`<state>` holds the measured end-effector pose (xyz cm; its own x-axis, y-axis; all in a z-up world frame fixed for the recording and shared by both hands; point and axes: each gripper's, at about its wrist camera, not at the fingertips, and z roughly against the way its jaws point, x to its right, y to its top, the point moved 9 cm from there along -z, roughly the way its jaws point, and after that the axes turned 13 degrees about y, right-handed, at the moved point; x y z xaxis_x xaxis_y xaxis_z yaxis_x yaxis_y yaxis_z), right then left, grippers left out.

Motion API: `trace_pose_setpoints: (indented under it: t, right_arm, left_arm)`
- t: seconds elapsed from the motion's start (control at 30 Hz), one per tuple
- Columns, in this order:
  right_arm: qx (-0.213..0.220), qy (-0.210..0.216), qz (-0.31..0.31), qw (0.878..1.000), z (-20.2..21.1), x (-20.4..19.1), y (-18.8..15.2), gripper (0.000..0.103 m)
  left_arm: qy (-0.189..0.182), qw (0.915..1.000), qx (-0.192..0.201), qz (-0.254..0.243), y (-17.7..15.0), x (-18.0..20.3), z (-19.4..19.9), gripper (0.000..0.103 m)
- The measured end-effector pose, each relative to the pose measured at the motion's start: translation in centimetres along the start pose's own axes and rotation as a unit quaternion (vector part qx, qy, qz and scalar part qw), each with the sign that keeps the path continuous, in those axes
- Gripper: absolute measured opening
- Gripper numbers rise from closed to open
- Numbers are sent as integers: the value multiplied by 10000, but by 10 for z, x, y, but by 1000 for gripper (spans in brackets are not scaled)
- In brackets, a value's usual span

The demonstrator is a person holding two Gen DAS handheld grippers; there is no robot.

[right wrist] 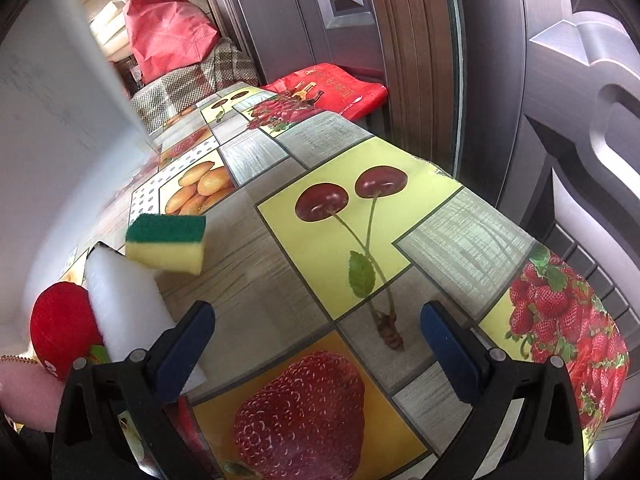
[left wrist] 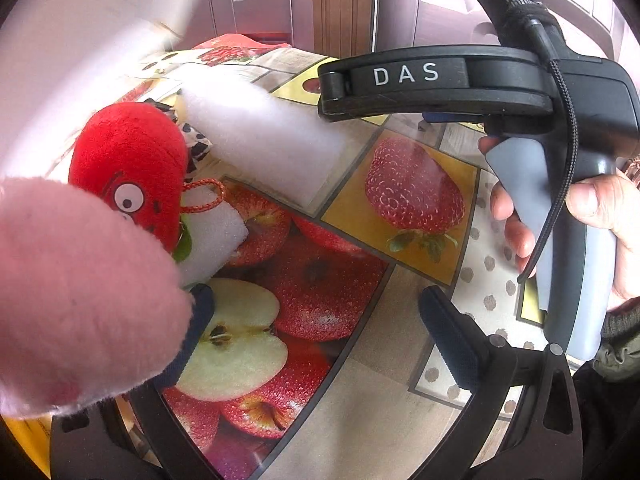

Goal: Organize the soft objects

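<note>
Left wrist view, far left: pink plush (left wrist: 80, 292) fills the lower left, very close to the lens, covering most of the left tool's left finger (left wrist: 196, 332). Left tool (left wrist: 320, 320) jaws stand wide apart, right finger (left wrist: 456, 344) bare with nothing against it; the plush lies on the left finger only, so released, though whether it rests on or just in front of the finger I cannot tell. Just behind the plush: red strawberry toy (left wrist: 128, 164) with cartoon eye, orange cord loop (left wrist: 204, 196) at its side, touching a small white foam piece (left wrist: 212, 236). Behind that, a larger white foam block (left wrist: 260, 136) lies tilted on the worktop (left wrist: 400, 400), which has a fruit-print cover. Right side: a hand (left wrist: 600, 232) grips the grey handle of the right tool, held level above the worktop, "DAS" on its arm, pointing left toward the foam.

Right wrist view, left edge: pink plush (right wrist: 24, 392) and red toy (right wrist: 60, 328) sit at lower left, white foam (right wrist: 124, 312) leaning against the toy and touching the right tool's left finger (right wrist: 180, 344). Beyond it a green-yellow sponge (right wrist: 168, 244) lies on the worktop (right wrist: 328, 200), touching the foam tip. Right tool (right wrist: 316, 344) jaws spread wide, nothing between them, over the cherry and strawberry prints. Far back: red bag (right wrist: 168, 36), checked bundle (right wrist: 200, 84), red flat bag (right wrist: 332, 88) off the worktop end.
</note>
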<state>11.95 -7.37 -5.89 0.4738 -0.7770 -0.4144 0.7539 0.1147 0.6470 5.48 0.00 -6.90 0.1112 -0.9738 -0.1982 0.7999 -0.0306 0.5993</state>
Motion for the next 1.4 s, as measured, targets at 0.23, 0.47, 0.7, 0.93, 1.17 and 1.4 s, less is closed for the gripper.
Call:
trace_pose_setpoints:
  t: [0.23,0.47,0.7,0.93,1.17,1.4]
  right_arm:
    - [6,24,-14,10000,0,1,0,103]
    - [-19,23,32,10000,-1,-3,0,103]
    - [-2,26,4,10000,-1,-4,0,103]
    - [-20,-3,22,10000,-2,-5,0,103]
    - [-21,-5,21,10000,-2,-4,0,103]
    - [-19,-39,24,10000,-2,-3,0,103]
  left_arm:
    - [-2,10000,0,1,0,0,0,102]
    - [-3,10000,0,3,0,0,0,102]
    - [-9,10000,4,6,0,-1,0,102]
    - [-10,10000,5,7,0,-1,0,102]
    - [-8,10000,5,6,0,-1,0,102]
    - [-7,10000,1,-3,0,0,0,102]
